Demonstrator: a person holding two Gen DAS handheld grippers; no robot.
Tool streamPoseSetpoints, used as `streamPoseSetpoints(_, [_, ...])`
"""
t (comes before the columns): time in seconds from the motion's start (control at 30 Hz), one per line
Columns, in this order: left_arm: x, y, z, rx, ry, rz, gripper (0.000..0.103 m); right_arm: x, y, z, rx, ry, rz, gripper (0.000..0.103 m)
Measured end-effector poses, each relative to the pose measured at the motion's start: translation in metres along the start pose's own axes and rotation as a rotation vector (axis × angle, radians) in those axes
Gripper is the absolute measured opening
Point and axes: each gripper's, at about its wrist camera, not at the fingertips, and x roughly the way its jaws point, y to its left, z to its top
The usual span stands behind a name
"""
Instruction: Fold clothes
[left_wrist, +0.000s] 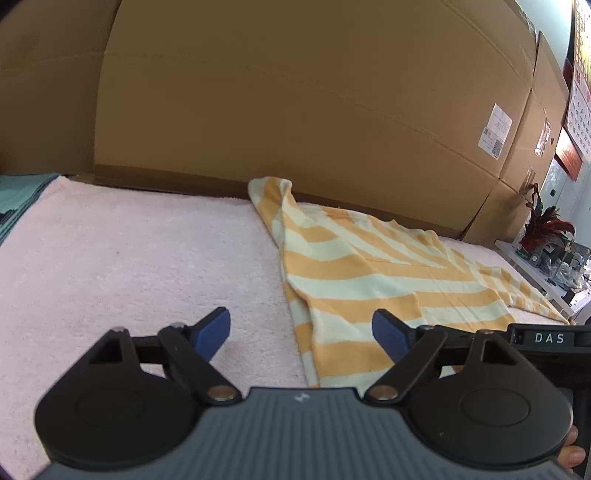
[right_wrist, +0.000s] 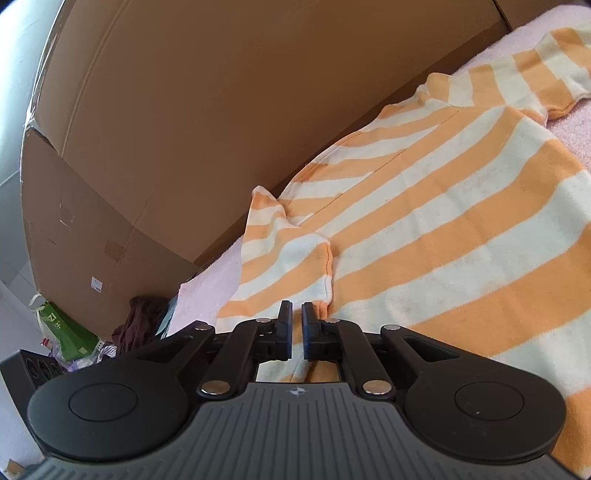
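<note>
Jaws over one striped shirt (left_wrist: 373, 273)

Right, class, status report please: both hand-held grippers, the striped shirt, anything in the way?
Left hand-held gripper open, empty, over shirt edge. Right hand-held gripper shut, nothing visibly pinched. Striped shirt spread on pink towel, one sleeve folded in. Nothing in the way.

orange-and-cream striped shirt (left_wrist: 373, 273), pink towel (left_wrist: 147, 251)

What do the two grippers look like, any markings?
Both have a grey ribbed body with a small emblem, black round housings and black linkage arms with silver rivets. The left gripper has blue pads; beside it a black part reads "DAS". The right gripper shows black fingers.
</note>
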Motion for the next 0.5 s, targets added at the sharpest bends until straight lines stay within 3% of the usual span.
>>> streamPoseSetpoints(0.2, [-0.007, 0.000, -0.003, -0.004, -0.051, 0.031, 0.084, -0.007, 0.022, -0.004, -0.171, -0.008, -0.020, 0.014])
streamPoseSetpoints(0.43, [-0.007, 0.006, -0.001, -0.037, -0.055, 0.007, 0.092, -0.037, 0.067, -0.054, -0.542, 0.194, 0.147, 0.015])
streamPoseSetpoints(0.5, [-0.007, 0.007, -0.001, -0.048, -0.054, 0.001, 0.093, -0.038, 0.080, -0.076, -0.659, 0.236, 0.154, 0.015])
